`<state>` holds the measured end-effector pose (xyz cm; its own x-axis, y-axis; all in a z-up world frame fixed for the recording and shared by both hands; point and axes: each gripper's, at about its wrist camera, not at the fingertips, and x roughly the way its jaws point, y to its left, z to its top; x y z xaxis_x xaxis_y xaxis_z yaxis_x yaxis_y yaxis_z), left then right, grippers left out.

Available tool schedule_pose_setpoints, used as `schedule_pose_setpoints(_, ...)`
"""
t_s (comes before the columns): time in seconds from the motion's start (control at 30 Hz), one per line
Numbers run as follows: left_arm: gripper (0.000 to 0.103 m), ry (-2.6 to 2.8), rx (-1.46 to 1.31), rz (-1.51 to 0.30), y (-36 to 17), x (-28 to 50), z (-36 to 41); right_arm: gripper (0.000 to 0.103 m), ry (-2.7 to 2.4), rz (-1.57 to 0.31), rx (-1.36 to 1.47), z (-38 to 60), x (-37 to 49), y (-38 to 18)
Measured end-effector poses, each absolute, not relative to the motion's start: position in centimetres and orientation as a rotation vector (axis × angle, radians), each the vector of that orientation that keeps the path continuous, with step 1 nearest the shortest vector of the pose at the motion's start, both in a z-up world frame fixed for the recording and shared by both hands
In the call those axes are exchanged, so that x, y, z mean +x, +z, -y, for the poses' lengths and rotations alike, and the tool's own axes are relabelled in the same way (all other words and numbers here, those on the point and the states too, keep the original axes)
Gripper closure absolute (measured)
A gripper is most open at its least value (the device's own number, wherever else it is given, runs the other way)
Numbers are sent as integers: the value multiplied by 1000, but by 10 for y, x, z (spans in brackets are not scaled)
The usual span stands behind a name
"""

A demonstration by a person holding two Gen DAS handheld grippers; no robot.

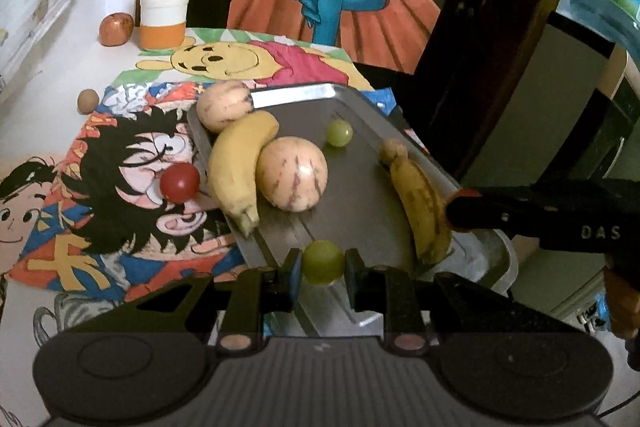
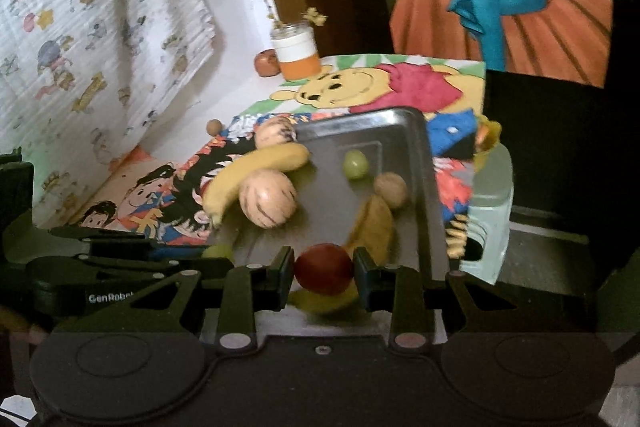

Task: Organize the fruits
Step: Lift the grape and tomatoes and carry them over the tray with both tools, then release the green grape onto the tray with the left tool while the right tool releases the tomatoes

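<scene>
On tray, bananas, melons, grape

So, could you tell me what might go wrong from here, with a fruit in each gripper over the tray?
1. The left gripper pinches a green grape; it is soft and round, so it may squash or pop out.
2. The right gripper carries a red fruit above a banana; released there, it could roll off.
3. The tray is crowded and its near corner seems to overhang the table edge, so a nudge might tip it.
</scene>
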<state>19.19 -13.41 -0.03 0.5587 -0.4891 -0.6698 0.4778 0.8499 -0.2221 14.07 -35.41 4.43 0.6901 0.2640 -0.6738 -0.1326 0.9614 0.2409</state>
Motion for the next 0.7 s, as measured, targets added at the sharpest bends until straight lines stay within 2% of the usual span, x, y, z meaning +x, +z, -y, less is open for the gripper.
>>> schedule_pose_setpoints(0.7,78,-550,20,-824,-8,187,142,68,188,-807,216,358,128,20)
